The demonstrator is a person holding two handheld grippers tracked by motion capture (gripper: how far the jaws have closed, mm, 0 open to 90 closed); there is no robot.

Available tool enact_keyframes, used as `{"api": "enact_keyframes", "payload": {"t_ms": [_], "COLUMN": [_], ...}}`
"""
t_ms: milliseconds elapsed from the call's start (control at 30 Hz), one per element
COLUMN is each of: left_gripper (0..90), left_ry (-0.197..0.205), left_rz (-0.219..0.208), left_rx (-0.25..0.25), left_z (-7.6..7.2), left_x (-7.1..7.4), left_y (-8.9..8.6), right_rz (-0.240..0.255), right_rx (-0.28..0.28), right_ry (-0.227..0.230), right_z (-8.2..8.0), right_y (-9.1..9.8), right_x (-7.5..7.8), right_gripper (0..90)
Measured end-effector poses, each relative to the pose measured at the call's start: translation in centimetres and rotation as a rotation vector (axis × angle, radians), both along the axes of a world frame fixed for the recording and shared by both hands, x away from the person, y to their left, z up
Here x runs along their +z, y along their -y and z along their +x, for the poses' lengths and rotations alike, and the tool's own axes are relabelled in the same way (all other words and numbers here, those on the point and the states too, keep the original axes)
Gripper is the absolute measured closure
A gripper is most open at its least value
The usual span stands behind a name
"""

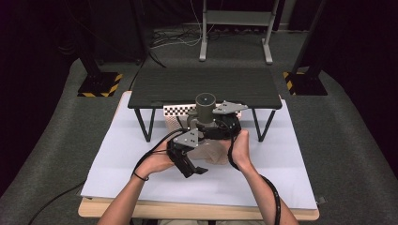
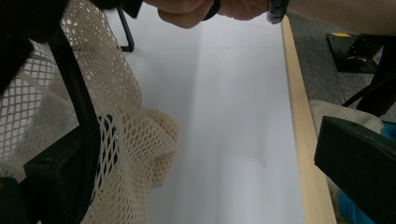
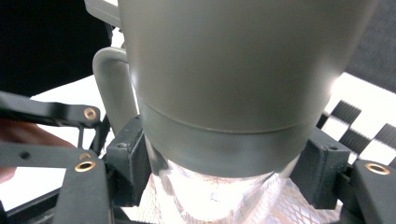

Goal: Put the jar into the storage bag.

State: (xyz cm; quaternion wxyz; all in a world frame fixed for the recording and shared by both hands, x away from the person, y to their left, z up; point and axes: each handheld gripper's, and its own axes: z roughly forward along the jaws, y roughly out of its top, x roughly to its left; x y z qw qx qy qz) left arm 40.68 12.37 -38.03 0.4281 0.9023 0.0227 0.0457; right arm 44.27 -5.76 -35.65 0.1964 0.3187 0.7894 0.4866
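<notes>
A grey mug [image 1: 205,107] with a handle [image 3: 109,88] stands upright in the middle of the high view. My right gripper [image 1: 213,129] is shut on it, and in the right gripper view the jaws of that gripper [image 3: 224,163] press on the mug's [image 3: 233,70] lower band from both sides. A cream mesh bag [image 1: 213,150] hangs under and around the mug's base [image 3: 219,200]. My left gripper [image 1: 193,171] sits low at the left, open. In its own view the mesh [image 2: 135,140] drapes over one jaw, and the gripper [image 2: 205,172] holds bare paper between its jaws.
A low black table [image 1: 202,86] on thin legs stands just behind the mug, with a checkerboard card [image 1: 176,111] under it. White paper [image 1: 281,164] covers the wooden tabletop [image 1: 187,211]. Cables trail from both grippers toward the front edge.
</notes>
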Motion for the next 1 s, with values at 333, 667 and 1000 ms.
{"api": "enact_keyframes", "payload": {"t_ms": [333, 667, 1000], "left_gripper": [0.0, 0.2, 0.5], "left_ry": [0.001, -0.011, 0.008], "left_rz": [0.018, 0.029, 0.026], "left_rx": [0.009, 0.036, 0.04], "left_z": [0.1, 0.4, 0.2], "left_x": [-0.2, -0.3, 0.1], "left_y": [0.1, 0.2, 0.0], "right_rz": [-0.053, -0.151, -0.139], "right_rx": [0.002, 0.009, 0.011], "right_ry": [-0.034, -0.079, -0.071], "right_z": [0.3, 0.7, 0.7], "right_y": [-0.2, -0.7, -0.3], "right_x": [-1.5, -1.4, -0.9], "right_gripper": [30.0, 29.9, 22.0]}}
